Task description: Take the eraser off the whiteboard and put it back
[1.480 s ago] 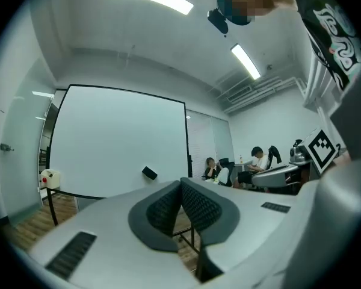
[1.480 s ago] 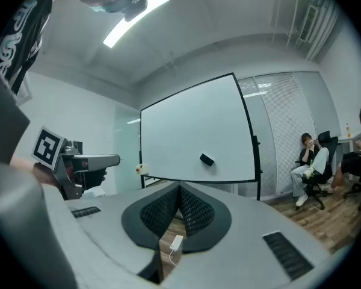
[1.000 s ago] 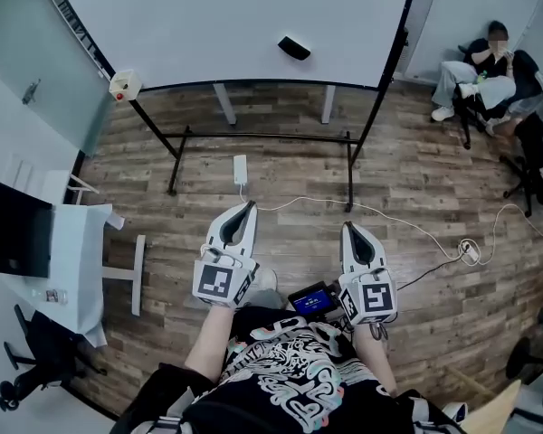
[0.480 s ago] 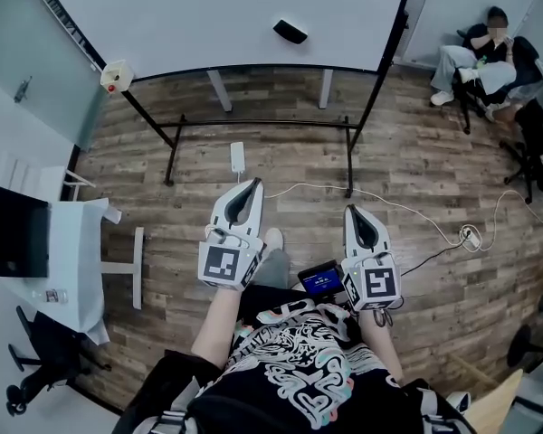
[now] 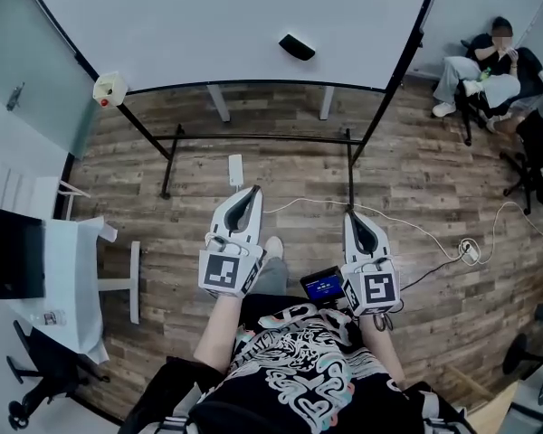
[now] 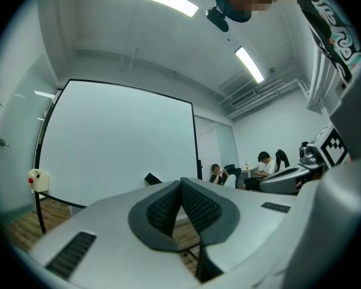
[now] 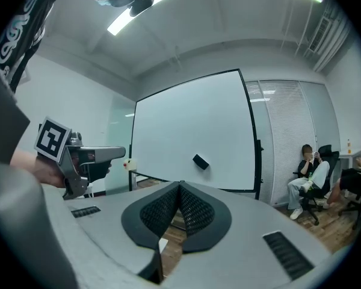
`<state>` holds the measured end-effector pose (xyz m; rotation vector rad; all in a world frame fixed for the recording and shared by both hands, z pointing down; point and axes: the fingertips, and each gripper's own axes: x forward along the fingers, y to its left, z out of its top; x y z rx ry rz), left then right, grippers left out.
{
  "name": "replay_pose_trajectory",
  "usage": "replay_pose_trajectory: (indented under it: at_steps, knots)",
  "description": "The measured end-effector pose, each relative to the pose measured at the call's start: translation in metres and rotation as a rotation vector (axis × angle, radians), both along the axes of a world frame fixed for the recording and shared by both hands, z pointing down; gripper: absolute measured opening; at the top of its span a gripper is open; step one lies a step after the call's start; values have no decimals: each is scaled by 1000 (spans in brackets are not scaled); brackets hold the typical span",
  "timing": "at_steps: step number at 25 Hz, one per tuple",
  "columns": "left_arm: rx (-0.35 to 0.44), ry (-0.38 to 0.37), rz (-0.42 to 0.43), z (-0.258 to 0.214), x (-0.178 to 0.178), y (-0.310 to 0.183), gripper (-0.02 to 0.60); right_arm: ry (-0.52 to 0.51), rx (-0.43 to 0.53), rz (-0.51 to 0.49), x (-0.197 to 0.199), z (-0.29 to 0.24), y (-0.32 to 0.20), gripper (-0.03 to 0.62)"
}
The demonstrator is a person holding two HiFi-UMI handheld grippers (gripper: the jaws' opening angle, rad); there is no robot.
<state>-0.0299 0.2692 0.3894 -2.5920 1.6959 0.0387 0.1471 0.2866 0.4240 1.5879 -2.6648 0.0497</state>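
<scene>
Holds the left tool [image 5: 252, 191] out level over the wooden floor [image 5: 416, 179], jaws pressed together with nothing between the pads. Holds the right tool [image 5: 351, 217] just to the right of it, likewise pressed together and empty.

Finds the eraser [image 5: 296, 47], a small dark block, stuck at a tilt on the whiteboard [image 5: 208, 25], well ahead of both tools and touched by neither. Seen in the head view lined up between the two tools. Appears in the left gripper view a little left of that tool's tips, and in the right gripper view just above and right of that tool's tips.

Shows a white power strip [image 5: 235, 170] on the floor just ahead of the left tool's tips, with a white cable [image 5: 407, 224] trailing from it past the front of the right tool. Shows a small pale box with a red button [image 5: 109, 89] at the board's lower corner, ahead and left of the left tool. Places seated people [image 5: 489, 57] far ahead and right of the right tool, and a white tabletop [image 5: 72, 269] with a dark monitor [image 5: 14, 251] well to the left of the left tool. Leaves a small lit screen [image 5: 324, 287] between the two tools' marker cubes, at the waist.
</scene>
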Motion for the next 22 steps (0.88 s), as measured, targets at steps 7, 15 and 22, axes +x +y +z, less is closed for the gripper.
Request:
replay_pose_trajectory:
  at_steps: [7,15,22]
  knots:
    - [2,14,8,-3,-30,-74,21,19,9,24,-33,-9,-72,15]
    - [-12,13,13,0,-63,-151,21,31,2,56,-61,-7,-149,15]
    - [-19,6,45,4,-75,-210,23,35,-1,105,-72,-3,-204,17]
